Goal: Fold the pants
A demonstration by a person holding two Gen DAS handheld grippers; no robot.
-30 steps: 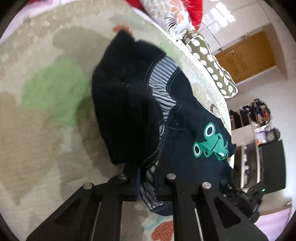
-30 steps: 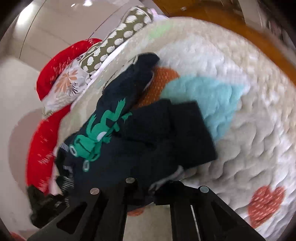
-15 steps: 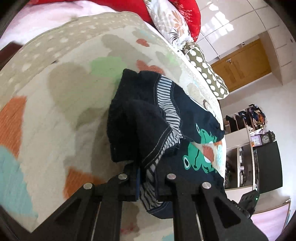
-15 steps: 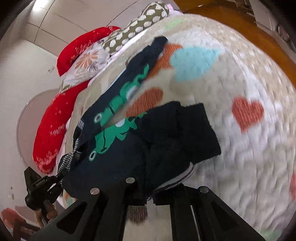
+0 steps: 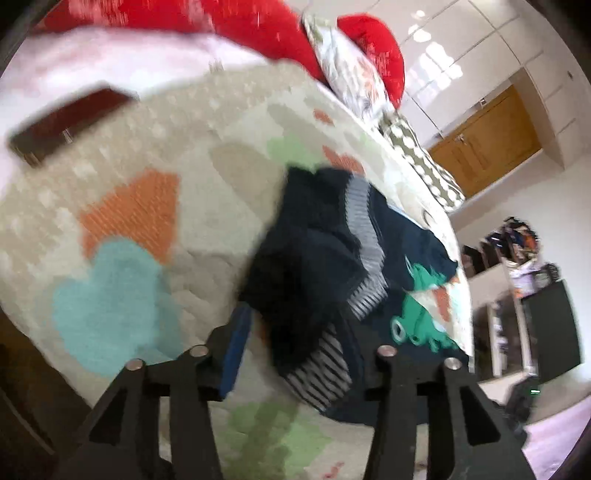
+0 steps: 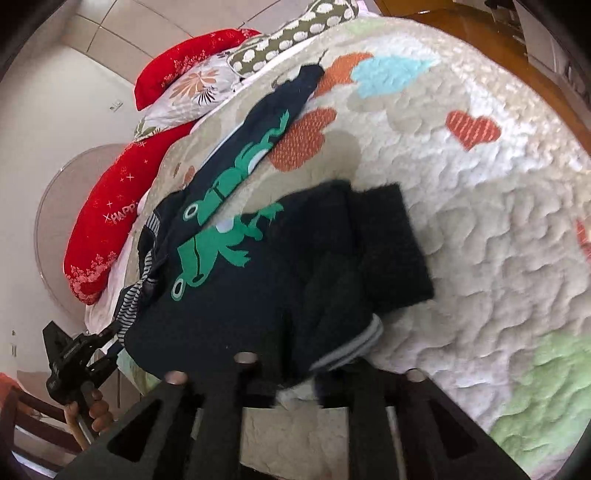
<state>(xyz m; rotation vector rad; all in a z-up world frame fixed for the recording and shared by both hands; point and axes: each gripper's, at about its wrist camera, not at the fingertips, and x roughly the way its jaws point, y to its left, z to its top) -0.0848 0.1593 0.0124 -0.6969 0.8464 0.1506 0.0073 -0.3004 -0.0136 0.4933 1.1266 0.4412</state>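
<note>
The dark navy pants (image 5: 321, 258) with green frog prints and a striped lining lie on the patterned quilt (image 5: 207, 206), one leg folded back over the other. My left gripper (image 5: 295, 354) is open, its jaws spread on either side of the waistband end. In the right wrist view the pants (image 6: 266, 273) lie with the cuffs doubled over. My right gripper (image 6: 295, 376) is open, its jaws apart at the folded cuff edge. The left gripper and the hand holding it show at the lower left of the right wrist view (image 6: 77, 362).
Red and floral pillows (image 6: 110, 206) and a dotted pillow (image 6: 288, 33) lie at the head of the bed. A dark flat object (image 5: 66, 125) lies on the pink sheet at far left. A wooden door (image 5: 487, 147) and shelves (image 5: 517, 295) stand beyond the bed.
Both grippers were shut on the pants and carried them over the quilt. Now both have opened and let go, and the pants rest on the bed.
</note>
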